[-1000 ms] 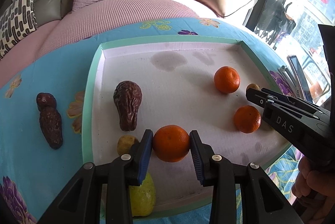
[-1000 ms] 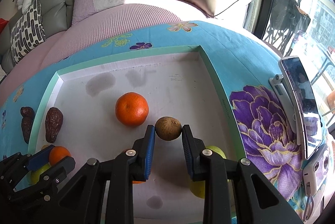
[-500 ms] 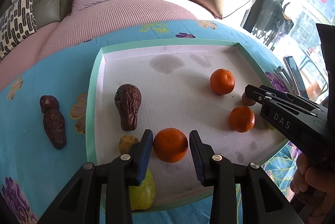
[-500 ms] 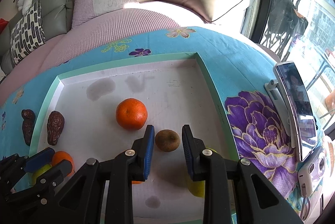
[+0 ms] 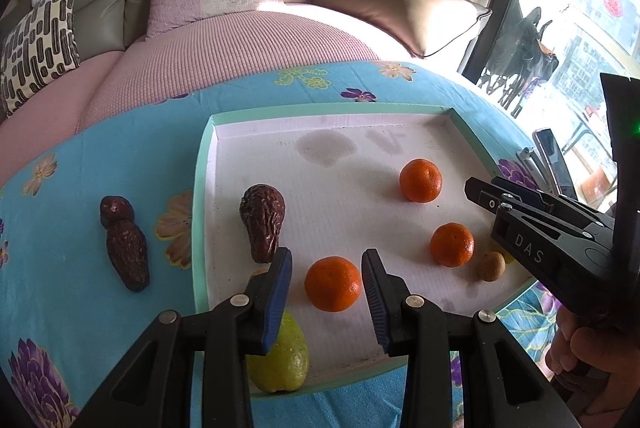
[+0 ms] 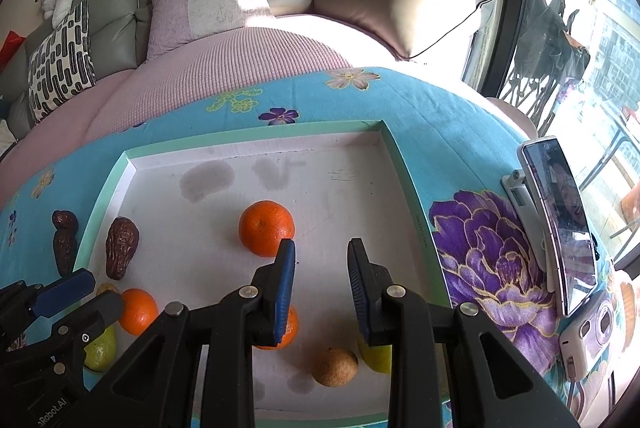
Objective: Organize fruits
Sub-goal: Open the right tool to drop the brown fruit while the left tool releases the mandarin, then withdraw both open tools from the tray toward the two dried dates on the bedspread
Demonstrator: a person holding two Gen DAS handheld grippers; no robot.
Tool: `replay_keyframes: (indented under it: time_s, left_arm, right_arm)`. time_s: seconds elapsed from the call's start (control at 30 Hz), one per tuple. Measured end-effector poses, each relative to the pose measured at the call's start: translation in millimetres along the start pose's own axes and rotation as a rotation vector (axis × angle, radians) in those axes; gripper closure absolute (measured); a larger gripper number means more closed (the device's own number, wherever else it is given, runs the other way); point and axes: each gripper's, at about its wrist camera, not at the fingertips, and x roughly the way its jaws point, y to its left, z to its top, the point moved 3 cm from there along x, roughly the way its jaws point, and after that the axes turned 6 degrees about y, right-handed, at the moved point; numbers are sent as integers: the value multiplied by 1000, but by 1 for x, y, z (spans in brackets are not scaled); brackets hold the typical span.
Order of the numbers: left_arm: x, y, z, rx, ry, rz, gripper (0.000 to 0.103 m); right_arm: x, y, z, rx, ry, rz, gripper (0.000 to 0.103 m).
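A white tray with a mint rim point(image 5: 199, 187) point(image 6: 408, 179) lies on the blue flowered cloth. My left gripper point(image 5: 326, 292) is open, and an orange point(image 5: 332, 283) rests on the tray between its fingers with a gap on each side. Two more oranges point(image 5: 452, 244) point(image 5: 420, 179) sit to the right. My right gripper point(image 6: 321, 284) is open and holds nothing. A small round brown fruit point(image 6: 334, 367) point(image 5: 491, 266) lies on the tray beneath it. A wrinkled dark fruit point(image 5: 262, 224) is in the tray's left part.
Two dark wrinkled fruits point(image 5: 124, 248) lie on the cloth left of the tray. A yellow-green fruit point(image 5: 280, 356) sits at the tray's near left corner, under my left finger. A phone on a stand point(image 6: 560, 228) and a small camera point(image 6: 588, 332) stand to the right. A sofa lies beyond.
My left gripper let go of the orange and opened wider. My right gripper released the small brown fruit, which now lies on the tray below it as the gripper drew back.
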Motion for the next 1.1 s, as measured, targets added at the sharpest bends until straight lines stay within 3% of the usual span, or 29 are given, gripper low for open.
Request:
replay_keyframes:
  time_s: [0.63, 1.1]
  left_arm:
    - [-9, 98, -3, -259, -29, 134, 63]
    - [-7, 99, -6, -265, -21, 135, 63]
  right_arm:
    - [-9, 49, -1, -108, -15, 79, 75]
    - [-5, 52, -3, -117, 0, 79, 75]
